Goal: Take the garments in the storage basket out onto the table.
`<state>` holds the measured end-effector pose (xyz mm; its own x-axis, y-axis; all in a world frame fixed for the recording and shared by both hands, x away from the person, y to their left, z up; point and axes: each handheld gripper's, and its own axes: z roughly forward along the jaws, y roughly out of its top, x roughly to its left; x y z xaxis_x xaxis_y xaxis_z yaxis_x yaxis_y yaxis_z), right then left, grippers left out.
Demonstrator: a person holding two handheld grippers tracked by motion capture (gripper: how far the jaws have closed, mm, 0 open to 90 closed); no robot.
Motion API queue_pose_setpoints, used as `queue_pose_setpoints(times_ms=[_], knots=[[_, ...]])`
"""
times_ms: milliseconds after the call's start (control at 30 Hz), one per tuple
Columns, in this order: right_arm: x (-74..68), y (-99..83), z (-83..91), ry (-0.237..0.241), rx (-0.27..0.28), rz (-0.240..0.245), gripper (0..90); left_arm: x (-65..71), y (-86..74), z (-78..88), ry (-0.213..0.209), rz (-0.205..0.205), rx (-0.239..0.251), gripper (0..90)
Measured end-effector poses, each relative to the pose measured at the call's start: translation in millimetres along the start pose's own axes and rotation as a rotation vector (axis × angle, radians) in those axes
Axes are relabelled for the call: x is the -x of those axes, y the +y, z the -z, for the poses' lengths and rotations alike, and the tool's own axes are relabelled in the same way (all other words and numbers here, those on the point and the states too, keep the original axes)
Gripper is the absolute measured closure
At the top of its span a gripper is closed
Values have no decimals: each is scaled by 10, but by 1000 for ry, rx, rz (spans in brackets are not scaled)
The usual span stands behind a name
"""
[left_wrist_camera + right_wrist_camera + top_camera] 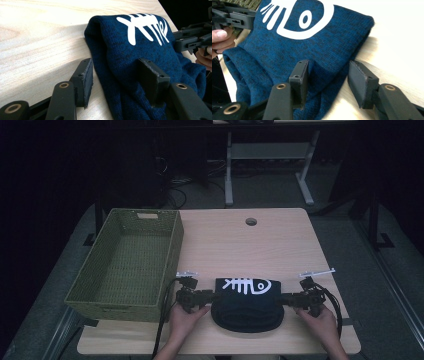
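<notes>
We see open worktop (250, 245) from 11 to 2 o'clock of the folded sweater (247, 305), free passage there. At 9 to 10 o'clock the green basket (125, 265) walls off the left side, just beside the left tool (212, 296). Right tool (280, 300) sits at 3 o'clock, bare strip beyond it to the edge. Cable hole (251, 221) at 12, well apart.

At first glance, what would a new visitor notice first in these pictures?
A folded dark blue sweater with a white fish-skeleton print lies at the table's near edge. The left gripper and right gripper flank it, jaws open at its two ends. A green woven basket sits at the table's left.
</notes>
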<state>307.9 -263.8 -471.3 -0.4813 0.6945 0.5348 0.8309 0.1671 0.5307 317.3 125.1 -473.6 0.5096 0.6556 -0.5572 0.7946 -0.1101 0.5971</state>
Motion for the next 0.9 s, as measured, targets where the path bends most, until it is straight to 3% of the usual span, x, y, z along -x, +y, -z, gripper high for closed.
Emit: queue_pose_setpoints(times_ms=[333,600,900], knots=[[-50,2,-51,-14,1,8,590,13,-14,-46,-13,3,-10,510],[-35,-57,-84,16,29,-10,697,29,-29,-81,-29,8,-11,619],[-59,-72,-95,20,34,-8,752,72,-24,-96,-21,-19,-10,739]])
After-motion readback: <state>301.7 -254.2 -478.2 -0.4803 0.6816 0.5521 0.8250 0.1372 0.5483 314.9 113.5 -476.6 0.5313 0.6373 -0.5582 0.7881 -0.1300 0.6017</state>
